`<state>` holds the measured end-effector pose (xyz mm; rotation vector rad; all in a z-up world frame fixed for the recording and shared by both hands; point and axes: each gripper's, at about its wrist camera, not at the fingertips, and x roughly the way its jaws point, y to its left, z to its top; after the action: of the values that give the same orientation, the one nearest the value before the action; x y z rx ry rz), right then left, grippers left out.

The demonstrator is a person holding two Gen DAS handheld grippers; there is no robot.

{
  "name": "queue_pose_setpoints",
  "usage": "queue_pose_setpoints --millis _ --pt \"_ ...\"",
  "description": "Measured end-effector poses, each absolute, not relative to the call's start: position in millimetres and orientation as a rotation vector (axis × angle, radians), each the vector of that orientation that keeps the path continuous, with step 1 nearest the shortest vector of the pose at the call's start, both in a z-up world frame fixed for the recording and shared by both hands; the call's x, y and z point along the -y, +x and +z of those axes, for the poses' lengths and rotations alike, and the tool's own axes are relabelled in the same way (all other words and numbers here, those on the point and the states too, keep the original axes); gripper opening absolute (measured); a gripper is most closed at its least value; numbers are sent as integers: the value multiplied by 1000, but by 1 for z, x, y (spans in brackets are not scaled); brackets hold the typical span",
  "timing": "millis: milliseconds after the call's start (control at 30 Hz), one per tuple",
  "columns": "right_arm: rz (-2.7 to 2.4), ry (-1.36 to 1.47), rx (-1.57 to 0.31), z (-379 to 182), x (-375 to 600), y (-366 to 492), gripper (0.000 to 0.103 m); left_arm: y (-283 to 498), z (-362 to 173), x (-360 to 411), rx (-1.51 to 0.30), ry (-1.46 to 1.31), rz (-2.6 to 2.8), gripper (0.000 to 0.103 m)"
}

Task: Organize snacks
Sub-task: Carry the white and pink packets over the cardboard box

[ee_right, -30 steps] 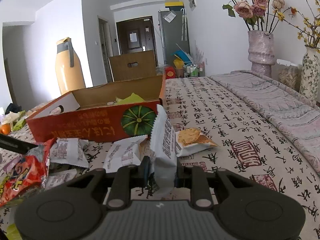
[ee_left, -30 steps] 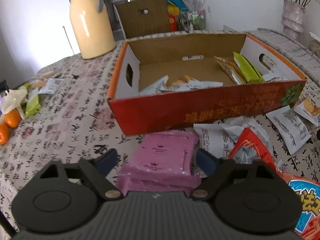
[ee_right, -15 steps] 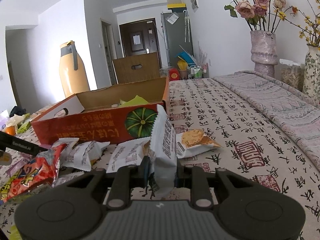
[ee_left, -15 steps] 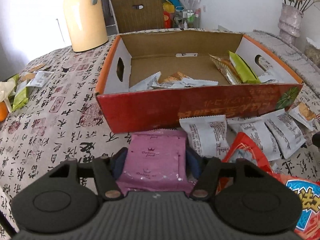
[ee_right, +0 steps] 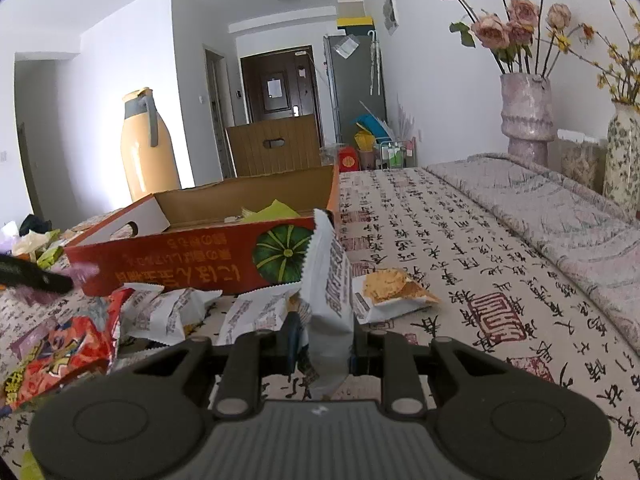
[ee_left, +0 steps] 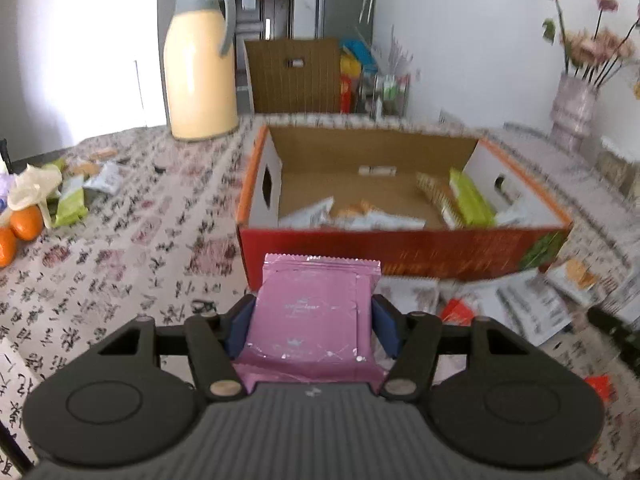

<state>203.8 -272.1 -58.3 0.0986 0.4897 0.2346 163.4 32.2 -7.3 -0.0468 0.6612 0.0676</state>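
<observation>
My left gripper (ee_left: pixel 314 330) is shut on a pink snack packet (ee_left: pixel 316 312) and holds it off the table, just in front of the red cardboard box (ee_left: pixel 400 248). The box holds several snack packets, among them a green one (ee_left: pixel 470 200). My right gripper (ee_right: pixel 322 344) is shut on a white snack packet (ee_right: pixel 328 280) that stands upright between its fingers, near the box's right corner (ee_right: pixel 280 256). The left gripper's tip (ee_right: pixel 36 276) shows at the left edge of the right wrist view.
Loose white packets (ee_right: pixel 168 312) and a red snack bag (ee_right: pixel 60 352) lie on the patterned tablecloth before the box. A cracker packet (ee_right: pixel 392 292) lies to the right. A yellow thermos (ee_left: pixel 200 68) stands behind; oranges (ee_left: pixel 24 222) at left; flower vases (ee_right: pixel 526 120) at right.
My left gripper closed on the pink packet and lifted it up from the table toward the box. My right gripper keeps holding the white packet and has hardly moved.
</observation>
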Motion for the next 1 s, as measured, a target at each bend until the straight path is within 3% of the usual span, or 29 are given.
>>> queue_pose_setpoints --millis 500,1000 --pt "285 88 -408 -15 247 215 22 177 37 -17 -521 -61 43 63" --pt "340 29 -348 29 200 290 22 228 54 -11 -462 -56 110 63"
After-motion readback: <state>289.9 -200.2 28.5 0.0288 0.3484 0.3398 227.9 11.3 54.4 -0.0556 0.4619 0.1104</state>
